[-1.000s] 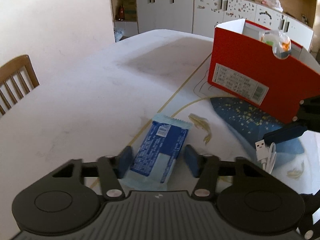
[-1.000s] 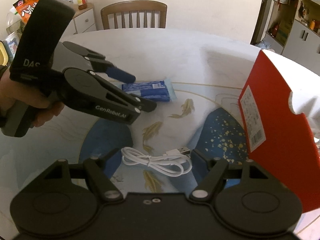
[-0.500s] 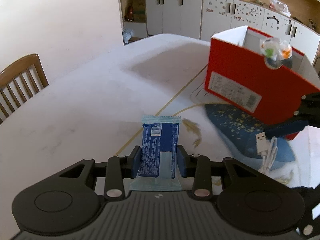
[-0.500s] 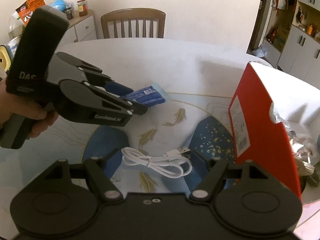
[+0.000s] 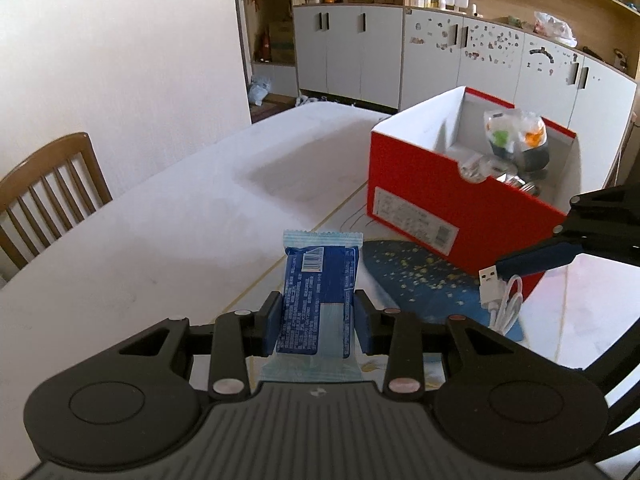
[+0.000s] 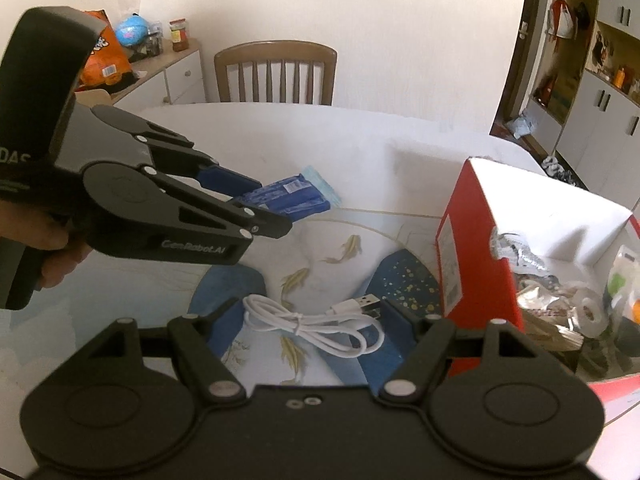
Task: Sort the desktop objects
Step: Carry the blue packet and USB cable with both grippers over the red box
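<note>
A kitchen-dining room with grey-white cabinets (image 5: 360,48) and open wooden shelving forms the background; a wooden chair (image 6: 275,72) stands at the far edge of the round white surface (image 5: 160,224), which carries a blue patch and painted gold fish under a glossy top. A red box (image 5: 460,196) with a white interior stands open on the surface and already holds several items, among them a clear bag (image 5: 516,132) with green and orange contents (the rest of the contents cannot be identified). The left tongs (image 5: 316,328) have just been closing and now stand clamped on the blue snack packet (image 5: 320,288), their blue pads pressing both long sides of it; the packet is lifted off the surface, its barcode end pointing away from the camera. In the right wrist view the same tongs (image 6: 256,208) appear at the left, gripped by a hand (image 6: 52,252), with the packet (image 6: 288,196) projecting beyond their tips above the surface. The right tongs (image 6: 304,320) stand apart, one finger on each side of the white USB cable (image 6: 316,324), which lies coiled on the surface just beside the red box (image 6: 476,264); the pads do not press on it. In the left wrist view one blue finger of the right tongs (image 5: 536,260) hovers just above the cable's plug (image 5: 490,278).
</note>
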### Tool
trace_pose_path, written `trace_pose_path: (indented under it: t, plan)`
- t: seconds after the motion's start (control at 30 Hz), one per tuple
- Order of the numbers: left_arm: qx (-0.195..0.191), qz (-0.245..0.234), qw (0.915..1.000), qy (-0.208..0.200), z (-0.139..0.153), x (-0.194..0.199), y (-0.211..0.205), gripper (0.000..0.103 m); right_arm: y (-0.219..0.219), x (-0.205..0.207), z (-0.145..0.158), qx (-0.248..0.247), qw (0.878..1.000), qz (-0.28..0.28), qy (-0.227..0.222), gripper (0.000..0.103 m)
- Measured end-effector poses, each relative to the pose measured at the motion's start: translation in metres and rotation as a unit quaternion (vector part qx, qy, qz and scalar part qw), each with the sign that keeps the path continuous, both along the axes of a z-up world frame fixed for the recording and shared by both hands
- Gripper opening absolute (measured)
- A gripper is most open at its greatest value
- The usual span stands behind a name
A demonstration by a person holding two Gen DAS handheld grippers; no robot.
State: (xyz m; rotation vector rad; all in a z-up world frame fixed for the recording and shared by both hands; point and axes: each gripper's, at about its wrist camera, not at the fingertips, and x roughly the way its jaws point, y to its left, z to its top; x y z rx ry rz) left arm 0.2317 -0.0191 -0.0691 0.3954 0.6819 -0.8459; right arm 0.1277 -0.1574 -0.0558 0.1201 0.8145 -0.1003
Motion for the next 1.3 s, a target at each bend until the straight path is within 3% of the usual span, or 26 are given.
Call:
trace_pose_path:
  t: [0.67, 1.3]
  plan:
    - [-0.011, 0.018, 0.9997, 0.010, 0.049, -0.057, -0.022, 0.036, -0.038, -0.051, 0.041, -0.005, 0.999, 0.013, -0.031, 0.074]
    - [-0.018, 0.000, 0.9998, 0.003, 0.061, -0.079, -0.117, 0.036, -0.132, -0.085, 0.038, -0.008, 0.999, -0.010, -0.042, 0.074]
